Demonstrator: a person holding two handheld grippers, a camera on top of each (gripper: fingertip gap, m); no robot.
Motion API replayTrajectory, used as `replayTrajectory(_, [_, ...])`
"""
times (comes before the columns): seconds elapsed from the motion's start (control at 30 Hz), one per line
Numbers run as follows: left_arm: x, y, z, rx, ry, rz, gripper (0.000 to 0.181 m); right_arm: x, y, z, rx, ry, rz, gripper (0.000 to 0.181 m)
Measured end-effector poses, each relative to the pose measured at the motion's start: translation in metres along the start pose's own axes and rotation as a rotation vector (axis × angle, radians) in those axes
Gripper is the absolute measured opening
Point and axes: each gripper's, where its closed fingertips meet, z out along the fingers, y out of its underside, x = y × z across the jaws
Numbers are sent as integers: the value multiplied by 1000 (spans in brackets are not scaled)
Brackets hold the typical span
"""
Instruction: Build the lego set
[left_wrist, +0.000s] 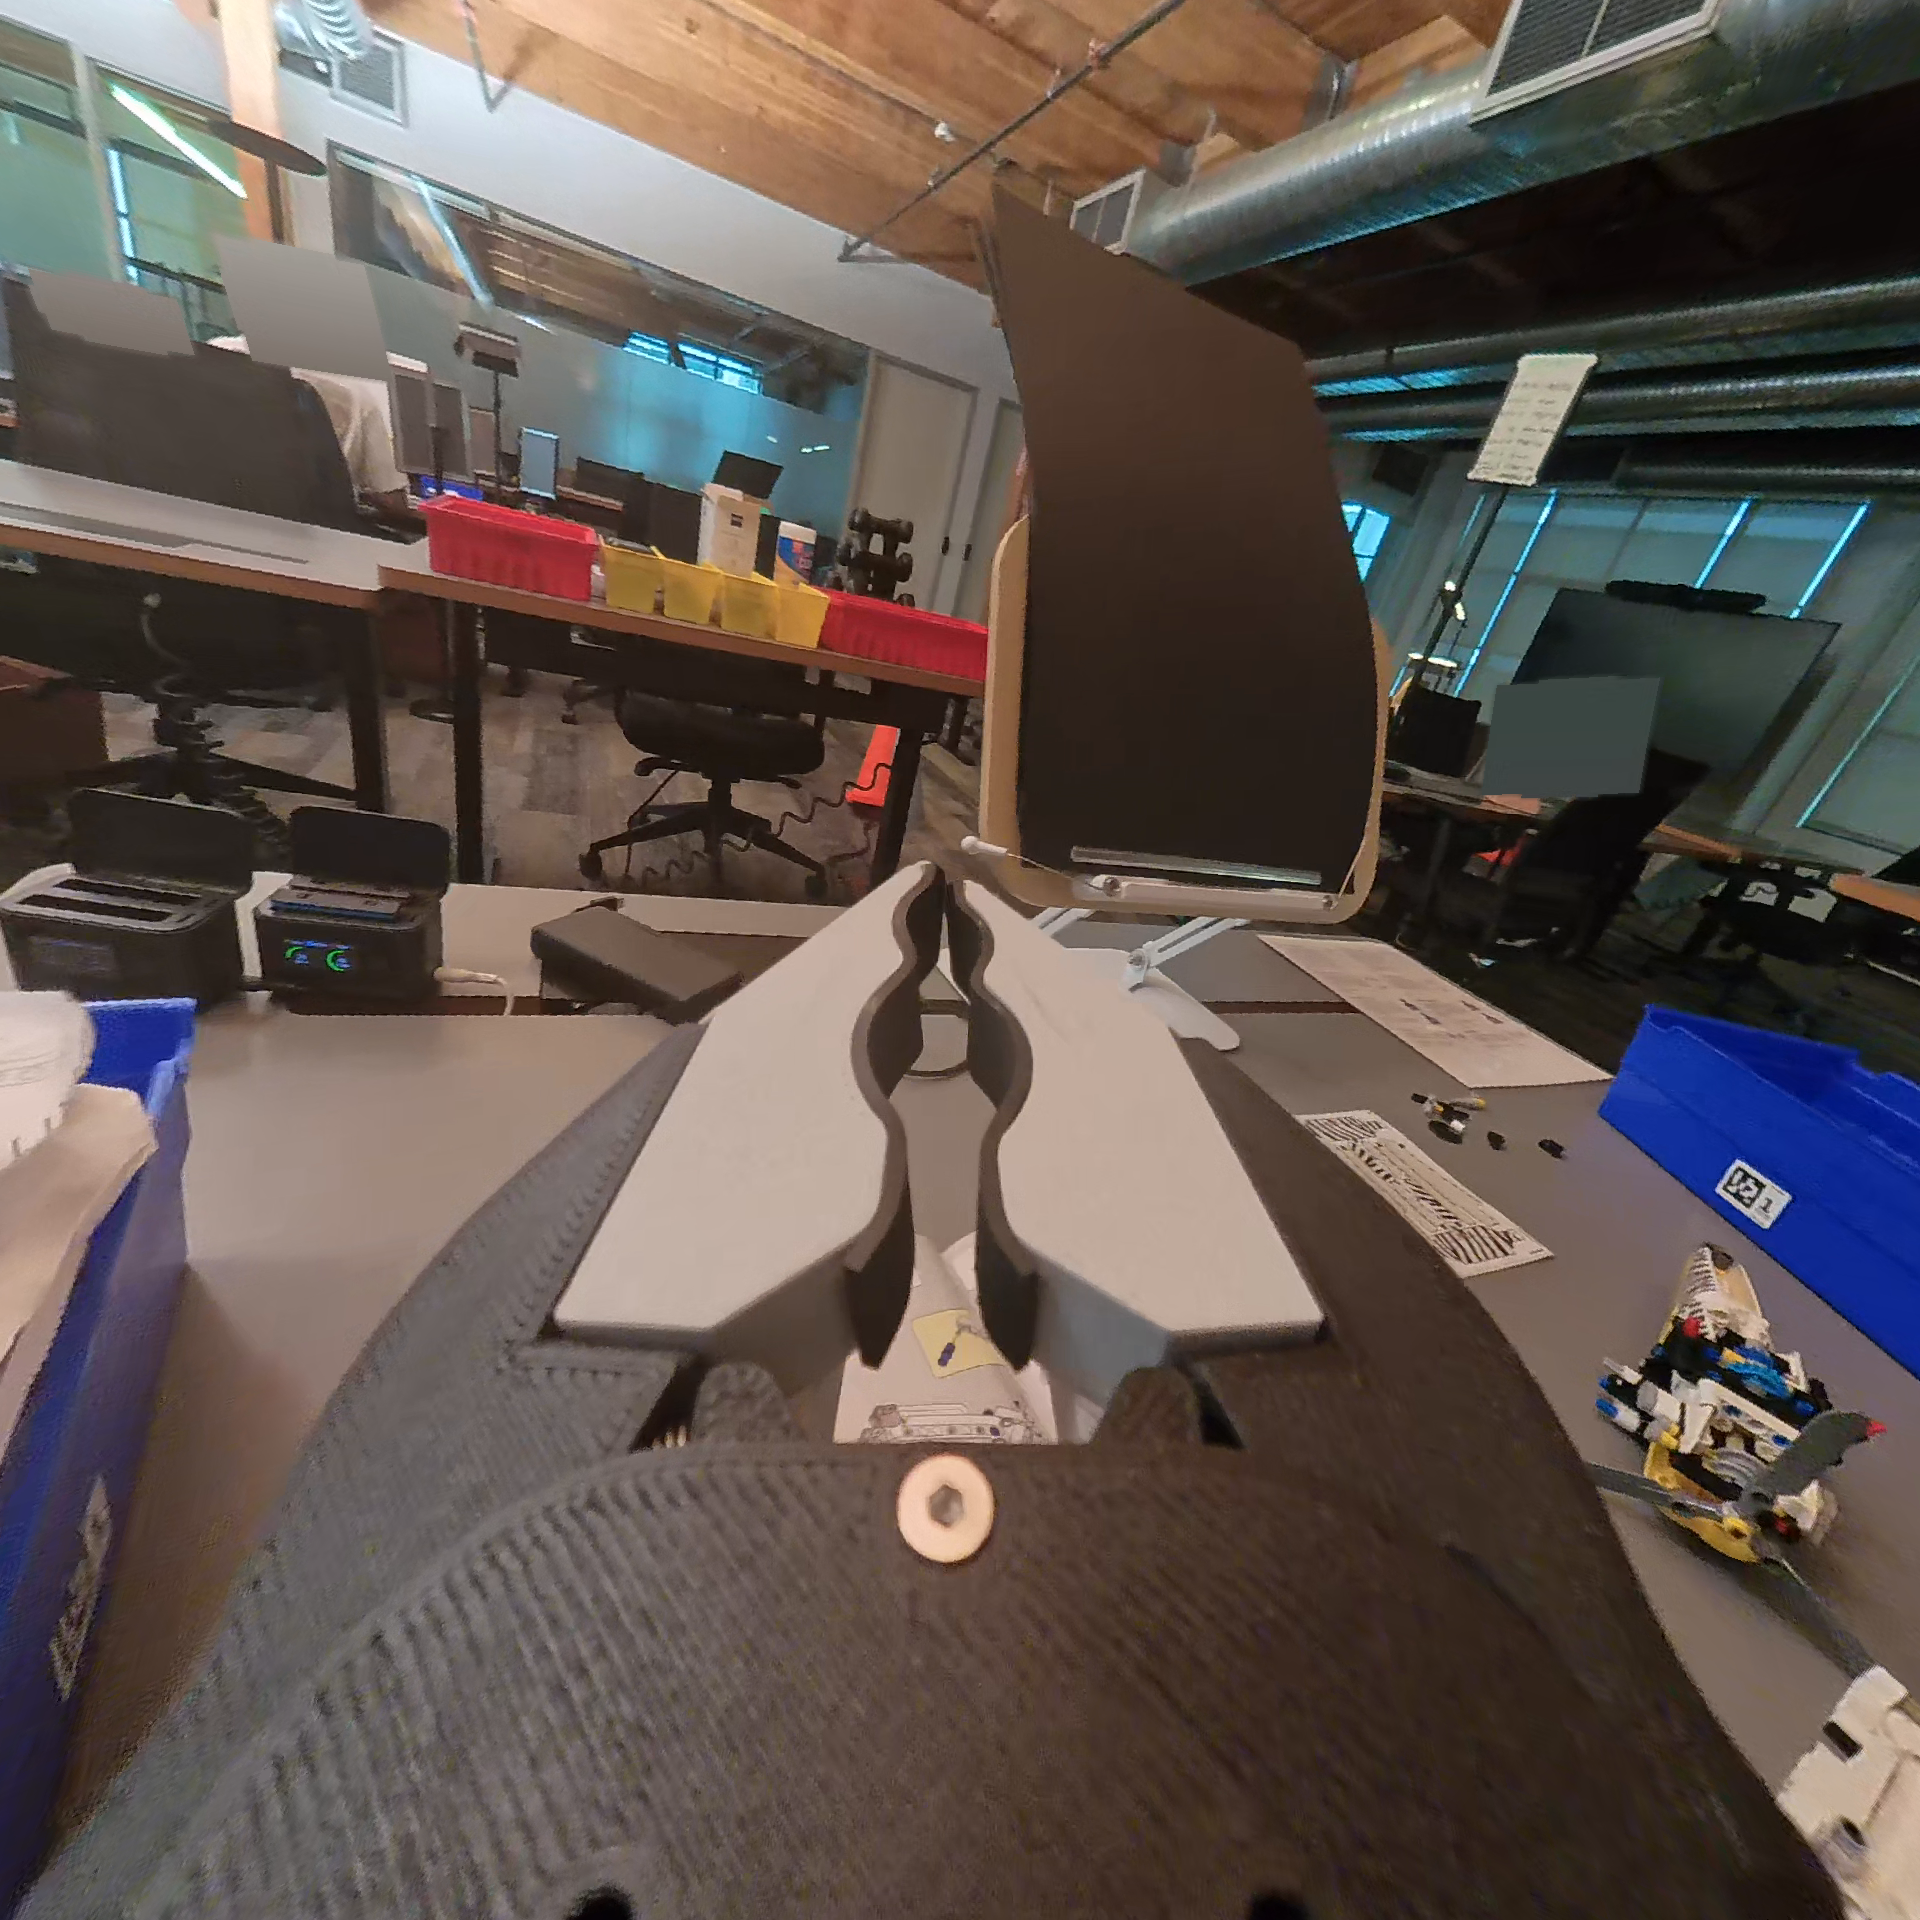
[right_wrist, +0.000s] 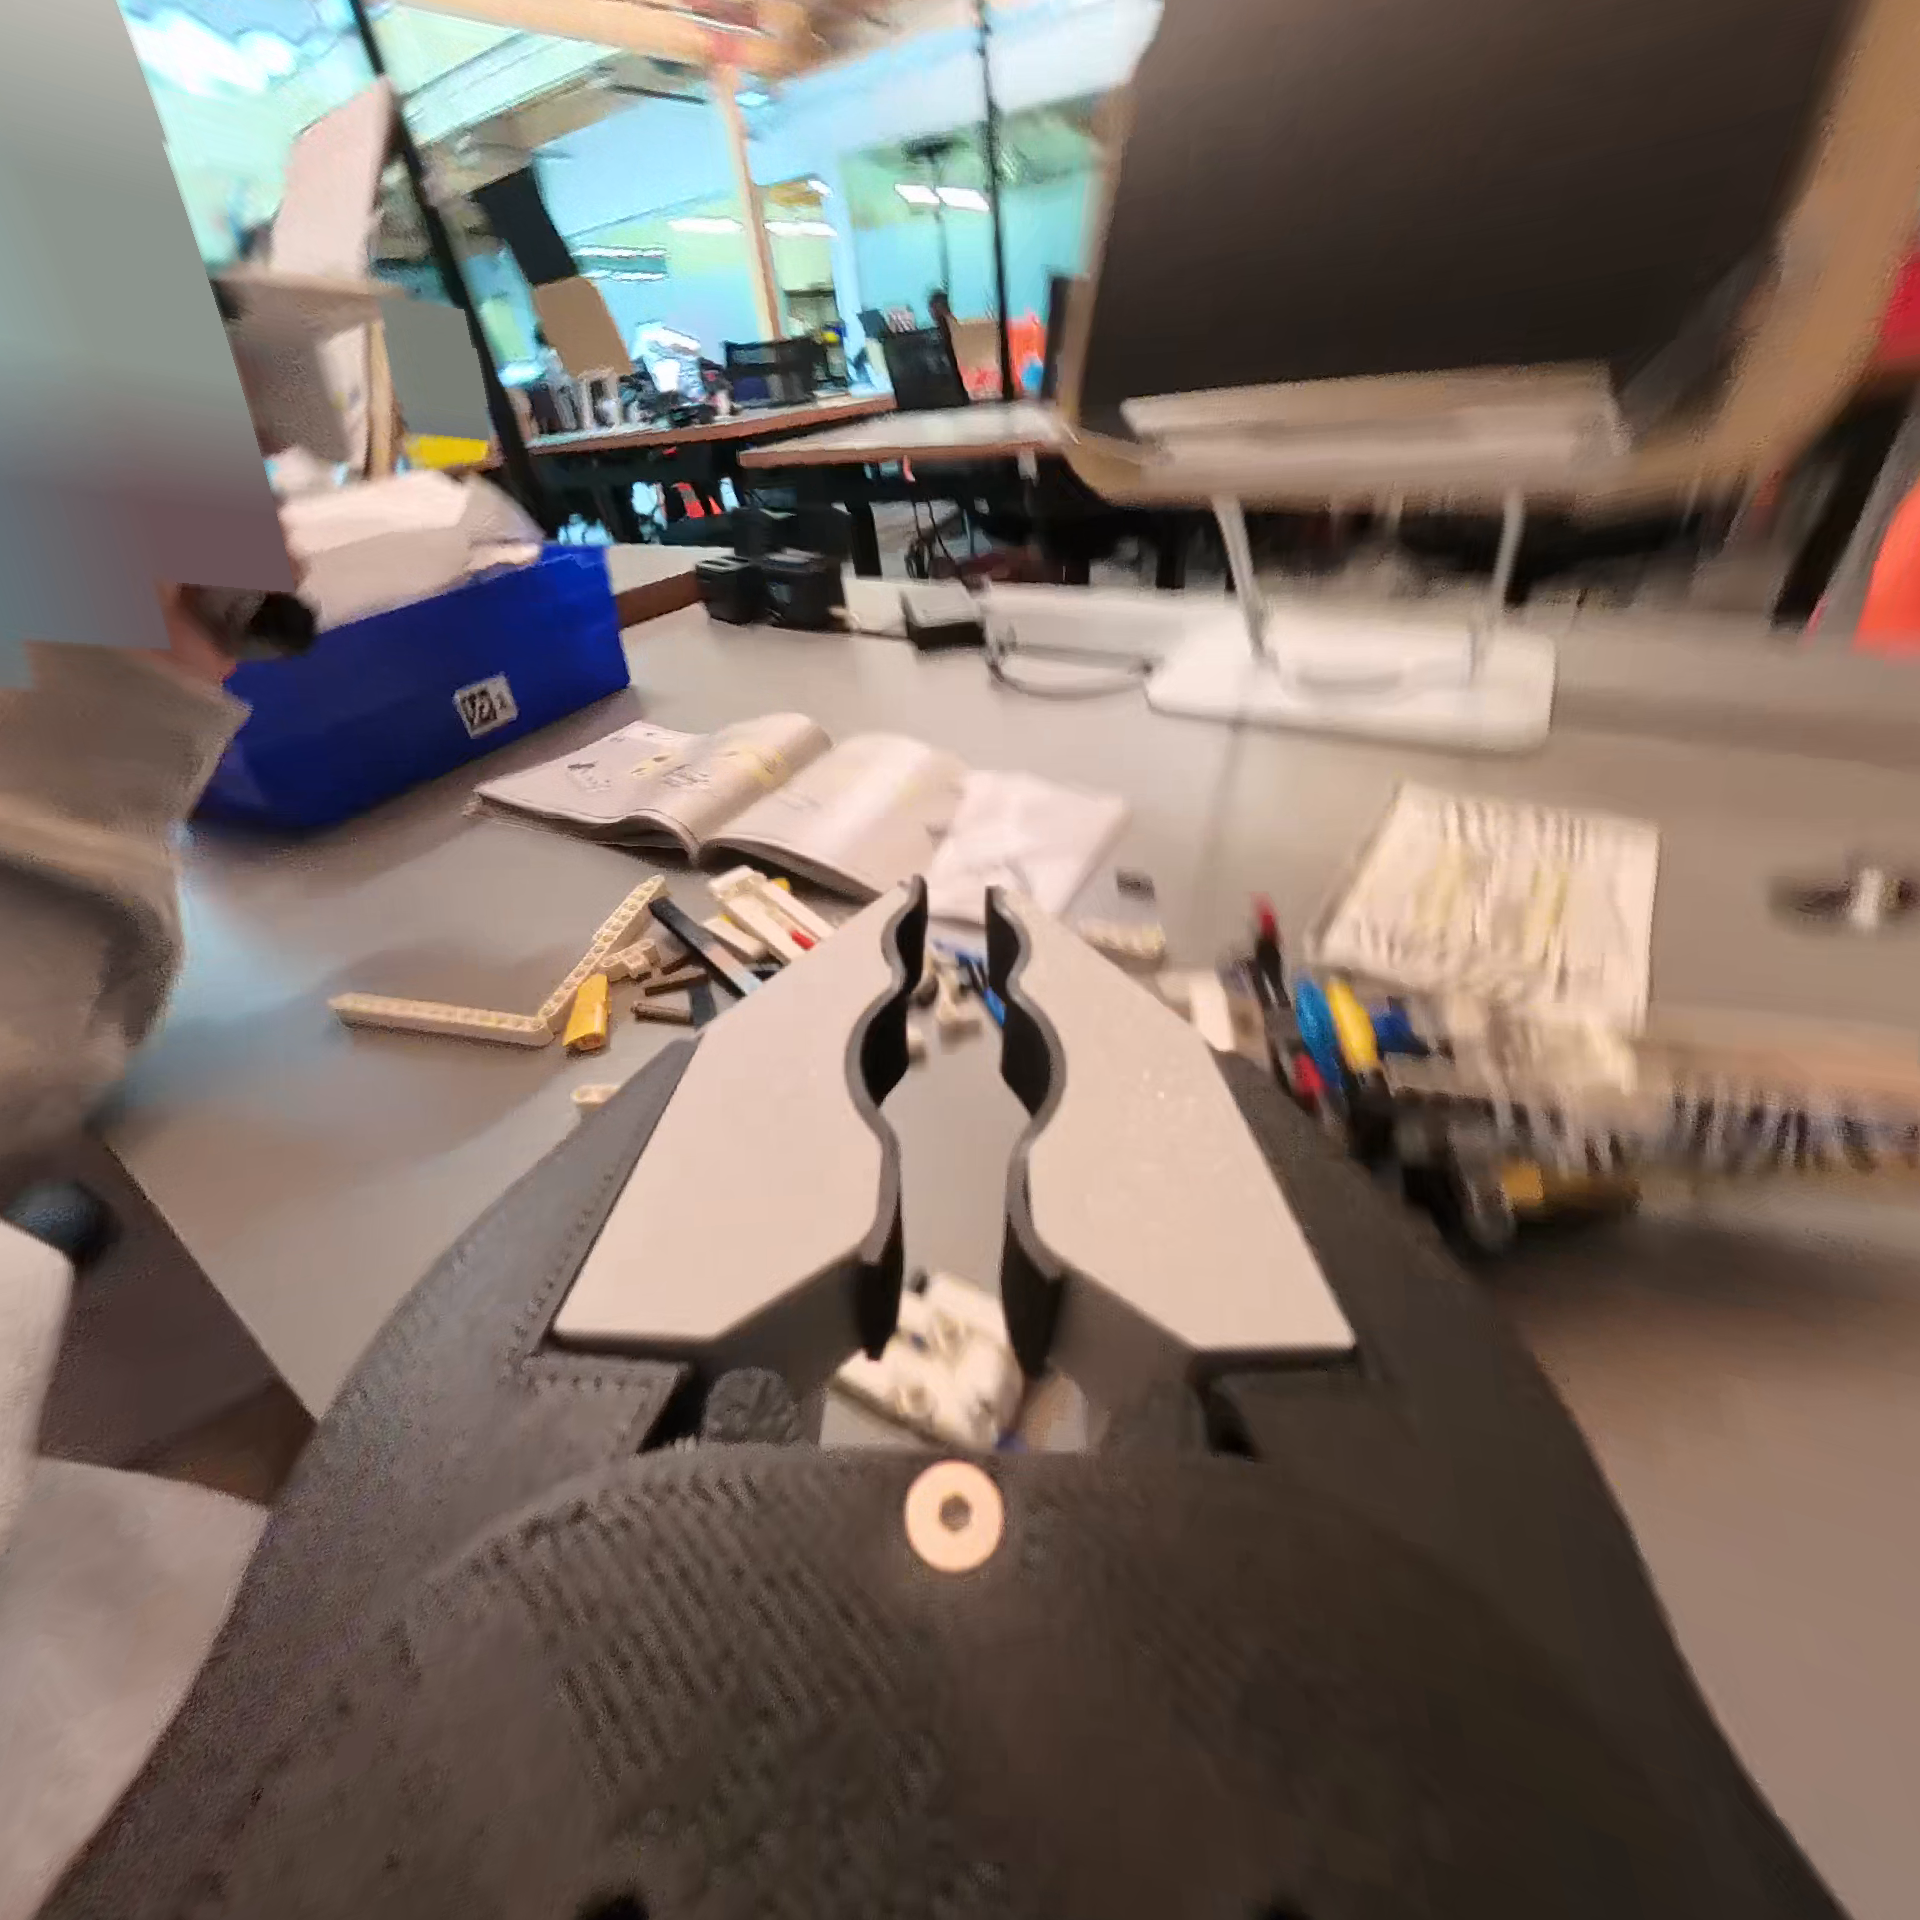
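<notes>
left wrist view: the left gripper (left_wrist: 948, 883) hovers above the counter (left_wrist: 343, 1195), fingers (left_wrist: 790, 1143) nearly clenched at the tips and empty. the half-built lego model (left_wrist: 1725, 1413) lies well to their right, the instruction booklet (left_wrist: 956, 1392) under them, probably for checking a step.

right wrist view: the right gripper (right_wrist: 956, 899) has its fingers (right_wrist: 758, 1132) slightly released, holding nothing. loose lego pieces (right_wrist: 644, 966) lie just ahead-left, likely spread for picking; the blurred model (right_wrist: 1455, 1081) sits right.
</notes>
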Motion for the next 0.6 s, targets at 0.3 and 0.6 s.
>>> replayTrajectory(0.3, [21, 10, 10, -36, 59, 15, 0, -50, 13, 40, -100, -27, -187, 51])
replayTrajectory(0.6, [32, 12, 13, -33, 108, -14, 14, -85, 18, 85, -170, -109, -294, 0])
